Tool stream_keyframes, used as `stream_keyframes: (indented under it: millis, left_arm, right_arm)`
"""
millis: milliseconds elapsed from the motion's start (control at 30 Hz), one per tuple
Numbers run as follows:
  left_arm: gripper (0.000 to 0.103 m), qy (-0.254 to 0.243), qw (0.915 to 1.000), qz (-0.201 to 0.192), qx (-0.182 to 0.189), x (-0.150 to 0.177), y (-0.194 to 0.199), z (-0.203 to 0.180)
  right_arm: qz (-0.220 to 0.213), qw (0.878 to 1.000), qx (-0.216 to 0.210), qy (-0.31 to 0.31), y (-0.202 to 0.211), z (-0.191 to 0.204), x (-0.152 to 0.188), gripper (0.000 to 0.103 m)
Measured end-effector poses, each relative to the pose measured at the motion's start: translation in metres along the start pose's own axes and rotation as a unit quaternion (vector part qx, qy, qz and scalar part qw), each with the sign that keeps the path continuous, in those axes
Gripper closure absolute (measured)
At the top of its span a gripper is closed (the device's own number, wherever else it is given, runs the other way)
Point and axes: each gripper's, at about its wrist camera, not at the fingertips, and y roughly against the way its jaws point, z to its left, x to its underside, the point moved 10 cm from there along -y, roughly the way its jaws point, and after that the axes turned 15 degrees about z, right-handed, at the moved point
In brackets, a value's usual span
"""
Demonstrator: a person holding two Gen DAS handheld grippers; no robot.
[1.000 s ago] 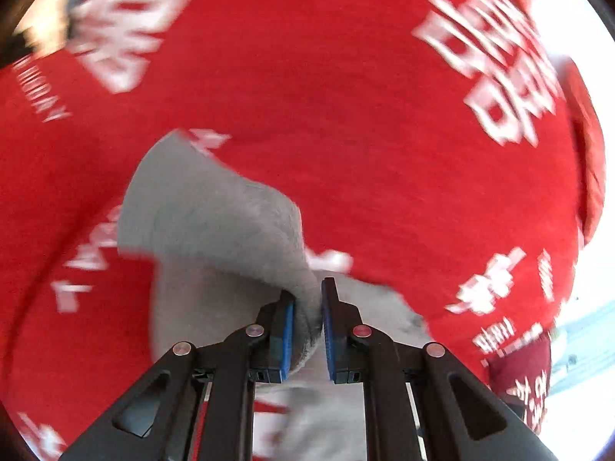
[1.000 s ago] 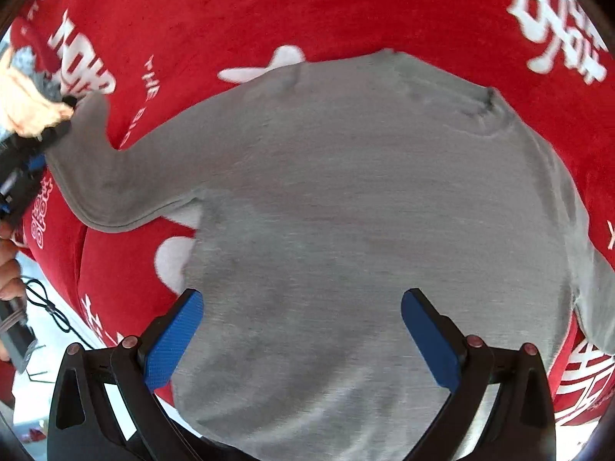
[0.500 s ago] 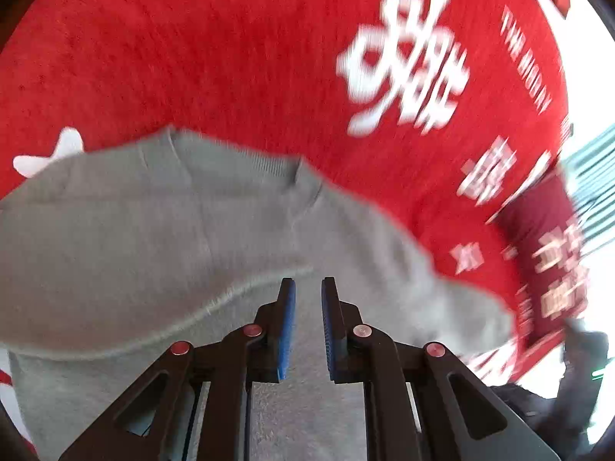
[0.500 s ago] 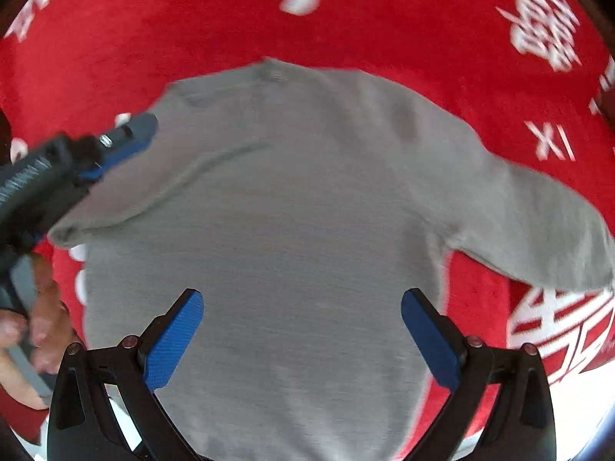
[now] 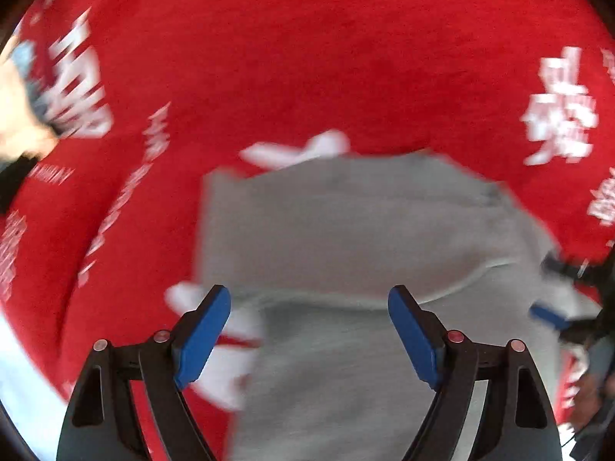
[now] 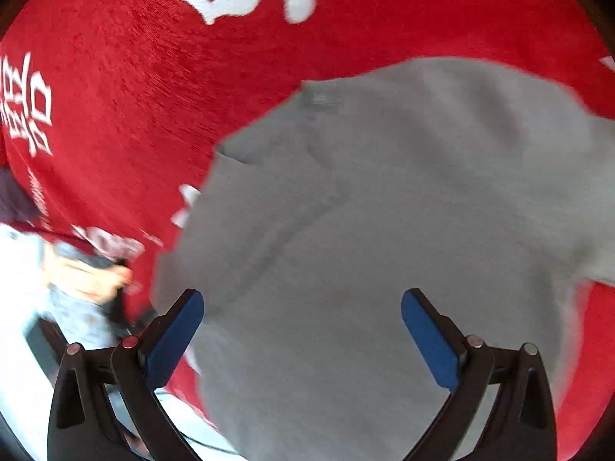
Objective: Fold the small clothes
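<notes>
A small grey long-sleeved sweater (image 5: pixel 346 238) lies flat on the red cloth with white lettering; one sleeve lies folded across its body, its edge running between my left fingers. My left gripper (image 5: pixel 309 330) is open and empty above the sweater's lower part. The sweater fills the right wrist view (image 6: pixel 384 211), collar at the upper left. My right gripper (image 6: pixel 301 336) is open and empty above the sweater's body. The right gripper's blue tip shows at the right edge of the left wrist view (image 5: pixel 546 315). Both views are motion-blurred.
The red cloth (image 5: pixel 307 57) covers the whole work surface. A hand (image 6: pixel 88 276) holding the other gripper is at the lower left of the right wrist view. White floor shows past the cloth's edge (image 6: pixel 23 253).
My left gripper carried the sleeve over the sweater's body, let it go and opened wide. Both grippers swung sideways over the sweater. The right gripper stayed open.
</notes>
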Motion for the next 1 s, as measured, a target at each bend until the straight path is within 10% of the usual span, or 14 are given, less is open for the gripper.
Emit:
stream_keyframes:
  millis: [300, 400, 433, 467, 700, 1000]
  left_arm:
    - [0.019, 0.062, 0.9977, 0.023, -0.015, -0.006, -0.049, 0.044]
    - [0.018, 0.062, 0.9971, 0.022, -0.038, -0.013, -0.058, 0.043]
    - [0.018, 0.064, 0.9966, 0.025, -0.045, -0.015, -0.062, 0.044]
    - [0.018, 0.066, 0.9964, 0.026, -0.046, -0.018, -0.064, 0.042]
    - [0.018, 0.078, 0.9936, 0.014, -0.081, -0.024, -0.063, 0.056]
    - [0.018, 0.06, 0.9947, 0.017, -0.082, -0.026, -0.066, 0.059]
  right_arm:
    - [-0.011, 0.996, -0.073, -0.039, -0.046, 0.025, -0.041, 0.016]
    - [-0.01, 0.995, -0.079, -0.066, -0.053, 0.024, -0.05, 0.046]
    - [-0.005, 0.993, -0.084, -0.077, -0.057, 0.021, -0.051, 0.086]
    - [-0.001, 0.992, -0.091, -0.089, -0.057, 0.018, -0.051, 0.095]
    - [-0.092, 0.995, -0.025, -0.005, 0.029, 0.025, -0.052, 0.095]
    - [-0.063, 0.995, 0.064, -0.039, 0.027, -0.063, -0.037, 0.096]
